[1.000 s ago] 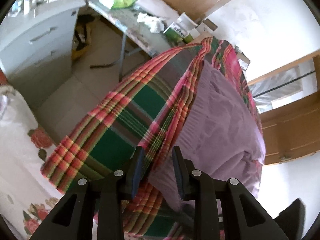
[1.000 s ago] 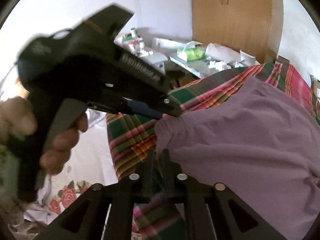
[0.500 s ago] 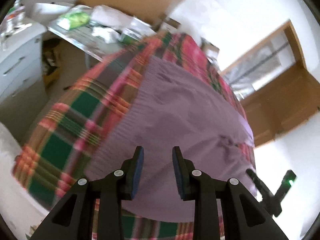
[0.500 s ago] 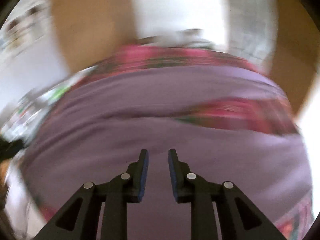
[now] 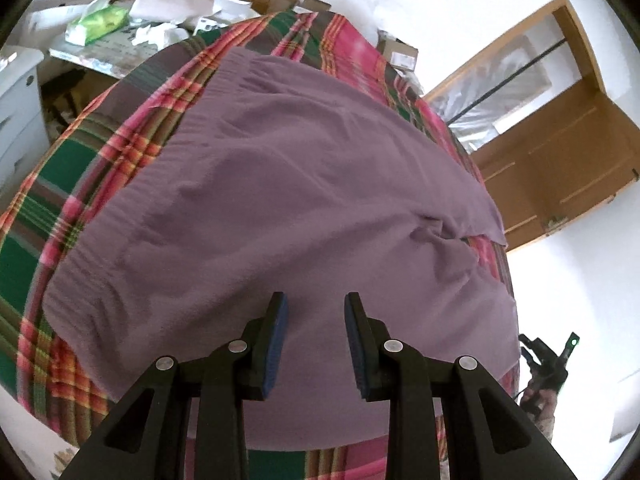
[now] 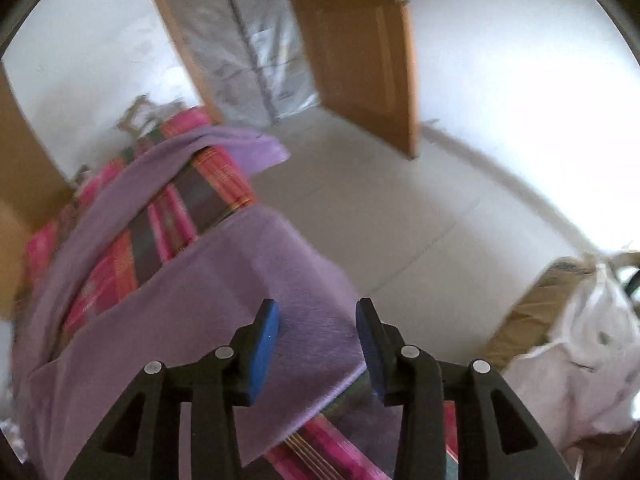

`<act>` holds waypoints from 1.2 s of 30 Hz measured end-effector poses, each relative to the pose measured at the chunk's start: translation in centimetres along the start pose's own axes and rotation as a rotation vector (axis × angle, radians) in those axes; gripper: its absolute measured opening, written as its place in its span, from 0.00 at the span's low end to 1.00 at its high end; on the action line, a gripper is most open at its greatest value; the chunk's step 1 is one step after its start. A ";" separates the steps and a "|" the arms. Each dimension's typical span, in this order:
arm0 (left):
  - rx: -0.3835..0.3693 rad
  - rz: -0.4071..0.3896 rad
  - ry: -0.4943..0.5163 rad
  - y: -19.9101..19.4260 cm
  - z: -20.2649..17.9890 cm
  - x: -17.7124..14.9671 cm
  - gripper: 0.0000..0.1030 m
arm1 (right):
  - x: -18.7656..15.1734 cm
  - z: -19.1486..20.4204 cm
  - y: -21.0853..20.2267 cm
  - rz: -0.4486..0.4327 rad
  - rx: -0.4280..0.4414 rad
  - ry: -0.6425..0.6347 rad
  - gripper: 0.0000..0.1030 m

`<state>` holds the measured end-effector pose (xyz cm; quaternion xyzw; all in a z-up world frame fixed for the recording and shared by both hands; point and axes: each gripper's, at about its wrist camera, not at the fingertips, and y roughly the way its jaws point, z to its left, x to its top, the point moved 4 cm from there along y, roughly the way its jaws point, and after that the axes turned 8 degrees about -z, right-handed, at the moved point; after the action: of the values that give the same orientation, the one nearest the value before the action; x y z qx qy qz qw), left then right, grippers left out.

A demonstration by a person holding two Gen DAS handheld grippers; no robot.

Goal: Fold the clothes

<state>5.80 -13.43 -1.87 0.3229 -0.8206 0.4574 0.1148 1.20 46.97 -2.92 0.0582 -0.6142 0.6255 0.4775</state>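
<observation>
Two grippers: both over one purple garment, neither holding anything.
Garment: purple trousers (image 5: 280, 184), knit-looking, spread flat on a plaid blanket (image 5: 52, 184) in green, pink and orange.
Left gripper (image 5: 314, 344): fingers apart at a moderate gap, blue pads facing each other, nothing between them; purple cloth shows through the gap.
Right gripper (image 6: 318, 350): fingers spread a little wider, empty; tips above the end of the nearer trouser leg, near the blanket's edge. Contact with the cloth cannot be told.
Left view only: gathered waistband (image 5: 168, 148) running along the garment's left side; crotch wrinkles and the split between the legs at right; cluttered table (image 5: 92, 56) beyond the blanket with a green packet (image 5: 98, 20) and crumpled white paper (image 5: 160, 34); white drawer unit (image 5: 18, 120) at far left; cardboard boxes (image 5: 398, 50) behind the blanket; the other hand-held tool with a green light (image 5: 552, 360) at lower right.
Right view only: both trouser legs (image 6: 224, 280) seen lengthwise, lying apart with a strip of blanket between them; far leg's end hanging over the blanket edge; pale tiled floor (image 6: 380, 220); white bag (image 6: 580, 360) by a brown box at right.
Both views: open wooden door (image 6: 360, 52) with plastic sheeting (image 6: 256, 40) hung in the opening.
</observation>
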 end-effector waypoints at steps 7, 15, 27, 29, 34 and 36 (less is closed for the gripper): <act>0.014 0.021 -0.014 1.2 -0.4 -0.8 0.29 | -0.8 -0.6 -0.4 -0.042 0.053 0.021 0.25; 0.033 0.025 -0.020 1.4 -0.8 -0.9 0.29 | -0.1 -1.5 -2.5 -0.136 0.037 0.000 0.03; 0.001 0.035 -0.033 1.0 -0.2 -1.4 0.29 | 0.0 -3.1 -1.7 -0.095 -0.072 -0.021 0.04; 0.009 0.035 -0.030 0.8 -0.1 -1.3 0.29 | -0.3 -3.1 -1.1 -0.075 -0.085 -0.023 0.04; 0.038 -0.004 -0.033 -0.1 0.4 -0.3 0.29 | 0.9 -1.8 -3.3 -0.149 -0.098 -0.033 0.09; 0.045 -0.022 -0.052 -0.1 0.9 0.3 0.29 | 1.5 -0.3 -4.6 -0.196 -0.057 -0.047 0.09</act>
<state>5.76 -14.32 -2.14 0.3461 -0.8093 0.4659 0.0910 3.61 47.00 1.23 0.1192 -0.6342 0.5565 0.5234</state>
